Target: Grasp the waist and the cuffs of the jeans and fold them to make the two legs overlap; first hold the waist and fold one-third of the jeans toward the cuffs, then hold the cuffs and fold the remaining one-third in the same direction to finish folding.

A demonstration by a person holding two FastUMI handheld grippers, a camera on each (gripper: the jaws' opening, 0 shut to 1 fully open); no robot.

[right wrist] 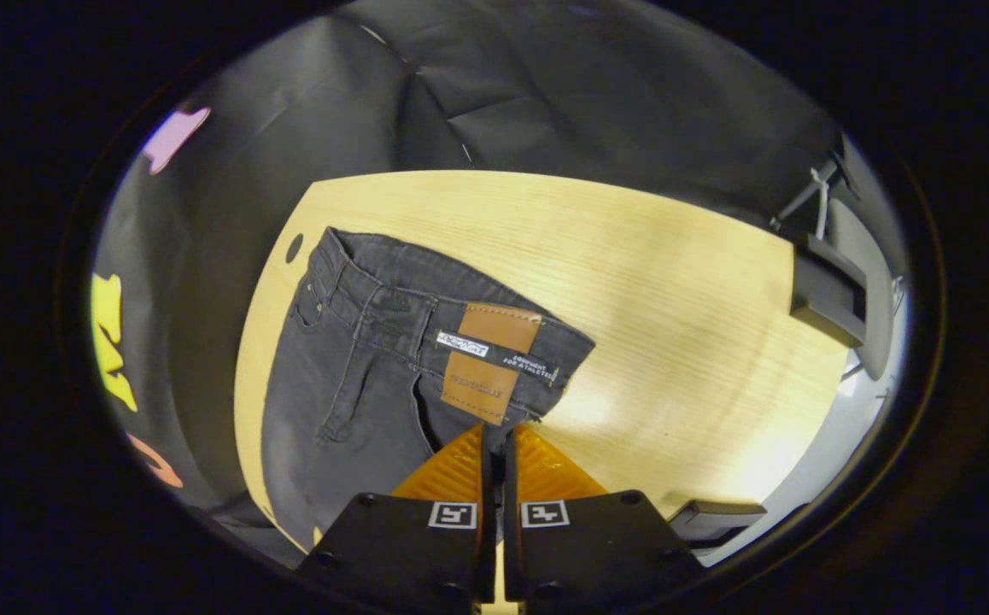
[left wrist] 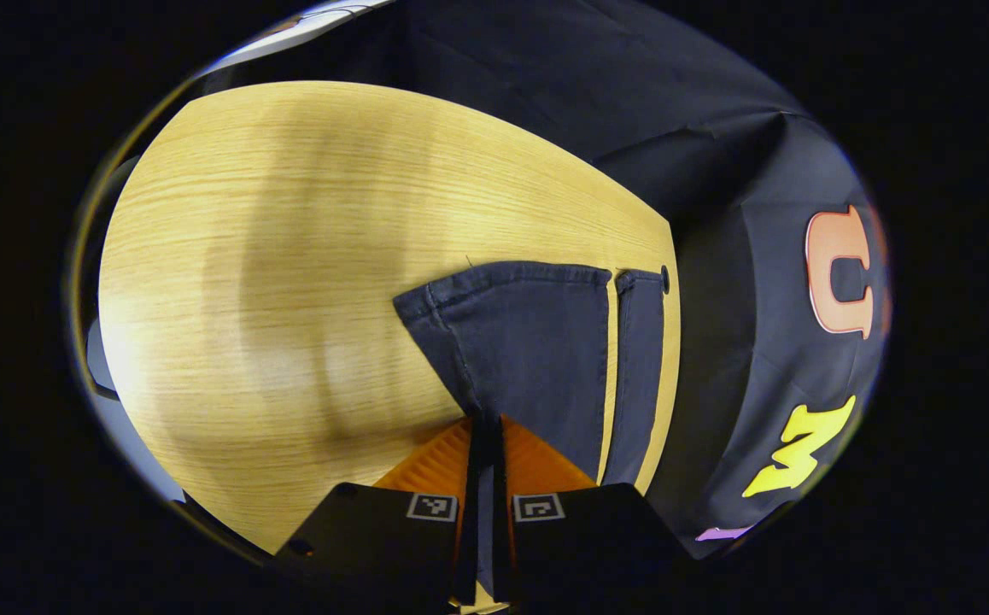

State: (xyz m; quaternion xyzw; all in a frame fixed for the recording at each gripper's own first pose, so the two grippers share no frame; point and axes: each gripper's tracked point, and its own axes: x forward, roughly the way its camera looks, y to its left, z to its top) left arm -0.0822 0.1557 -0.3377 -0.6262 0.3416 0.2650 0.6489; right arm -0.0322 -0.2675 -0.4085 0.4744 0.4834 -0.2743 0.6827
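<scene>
Dark jeans lie on a pale wooden table [left wrist: 289,256]. In the left gripper view the two cuffs [left wrist: 520,342] lie side by side, the wider leg on the left and a narrow strip of the other leg [left wrist: 640,367] on the right. My left gripper [left wrist: 486,431] is shut on the near edge of the wider cuff, with cloth running between its fingers. In the right gripper view the waist [right wrist: 392,316] with its brown leather patch [right wrist: 486,363] faces me. My right gripper [right wrist: 499,440] is shut on the waistband edge just below the patch.
The jeans lie along the table edge next to the black cloth wall [left wrist: 759,342]. A small round hole [right wrist: 294,248] marks the table corner by the waist. A black bracket [right wrist: 828,290] stands at the table's far side, and another black piece [right wrist: 716,512] at its near edge.
</scene>
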